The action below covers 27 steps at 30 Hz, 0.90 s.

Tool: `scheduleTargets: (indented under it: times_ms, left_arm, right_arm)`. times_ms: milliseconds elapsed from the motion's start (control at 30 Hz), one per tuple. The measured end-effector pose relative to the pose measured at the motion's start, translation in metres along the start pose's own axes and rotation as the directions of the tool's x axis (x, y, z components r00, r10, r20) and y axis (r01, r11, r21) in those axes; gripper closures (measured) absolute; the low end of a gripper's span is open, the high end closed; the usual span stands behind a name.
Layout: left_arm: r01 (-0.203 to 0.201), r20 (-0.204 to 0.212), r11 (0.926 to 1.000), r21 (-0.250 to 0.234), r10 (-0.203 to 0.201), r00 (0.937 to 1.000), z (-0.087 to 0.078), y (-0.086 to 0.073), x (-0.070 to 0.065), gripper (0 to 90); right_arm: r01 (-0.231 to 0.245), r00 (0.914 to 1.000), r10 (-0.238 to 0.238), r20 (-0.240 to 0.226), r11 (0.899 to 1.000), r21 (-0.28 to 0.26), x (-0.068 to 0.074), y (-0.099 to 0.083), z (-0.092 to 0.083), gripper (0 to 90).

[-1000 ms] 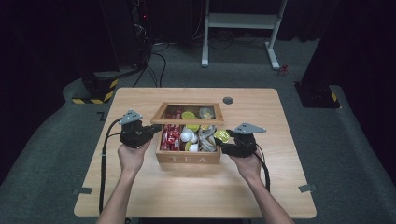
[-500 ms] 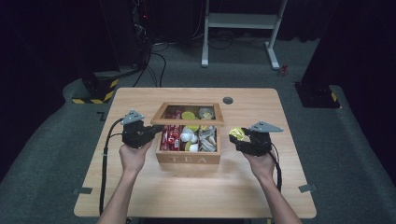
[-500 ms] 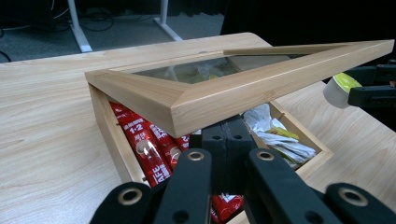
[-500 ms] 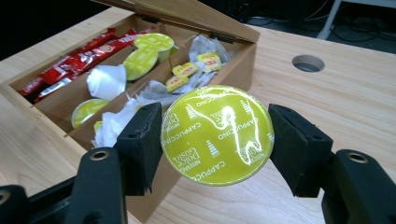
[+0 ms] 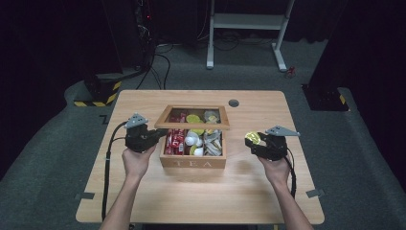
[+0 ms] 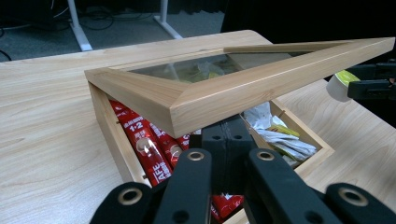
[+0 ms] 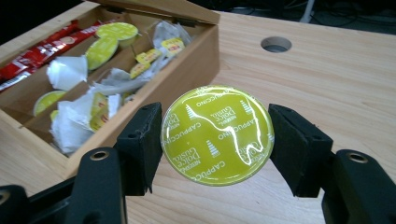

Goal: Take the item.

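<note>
The right gripper [image 5: 258,142], clamped on a green capsule [image 7: 217,134], has moved farther right, clear of the tea box [image 5: 193,163], while the closed left gripper [image 5: 158,135] stays propping its lid [image 6: 243,79].

Wooden tea box [image 5: 193,163], lettered "TEA" on its near face, at the centre of the tabletop [image 5: 249,201]. Its glass-paned lid [image 5: 192,117] is hinged at the 12 o'clock edge and tilted partly open; the left claw [image 5: 160,135] sits under its 9 o'clock side, jaws close together. Inside: red sachets [image 6: 147,144] in the 9 o'clock compartment, white and yellow-green capsules [image 7: 116,31] in the middle, crumpled pale wrappers [image 6: 275,135] at 3 o'clock. A capsule [image 7: 217,134] with a glossy yellow-green foil lid printed "CAPPUCCINO" is clamped edge-on between the 2 pads of the right claw [image 5: 252,142], clear of the tabletop, at 3 o'clock of the box and apart from it.
</note>
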<state>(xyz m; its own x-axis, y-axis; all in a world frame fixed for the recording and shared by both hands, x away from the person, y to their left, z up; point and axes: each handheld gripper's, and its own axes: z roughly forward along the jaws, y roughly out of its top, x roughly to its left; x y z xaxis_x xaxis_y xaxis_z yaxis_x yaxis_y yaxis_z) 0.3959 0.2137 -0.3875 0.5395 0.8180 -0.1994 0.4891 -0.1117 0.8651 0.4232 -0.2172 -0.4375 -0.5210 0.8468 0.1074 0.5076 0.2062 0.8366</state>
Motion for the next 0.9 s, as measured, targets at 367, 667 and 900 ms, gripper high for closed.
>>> scheduleTargets:
  times_ms: [367,667,900]
  left_arm:
    - [-0.005,0.005,1.0000,-0.003,0.005,1.0000,0.002,-0.001,-0.003,89.8]
    - [-0.011,0.004,0.9999,0.003,0.011,0.9999,0.001,-0.002,-0.003,89.8]
    - [-0.005,0.006,1.0000,0.000,0.005,1.0000,0.001,-0.002,-0.003,89.8]
  right_arm:
    - [-0.027,0.9987,0.025,0.044,0.999,0.031,-0.018,-0.010,0.005,38.2]
    - [-0.059,0.9960,0.054,0.071,0.996,0.068,-0.027,-0.020,0.021,38.1]
    - [-0.056,0.9957,0.049,0.079,0.995,0.083,-0.029,-0.025,0.030,38.1]
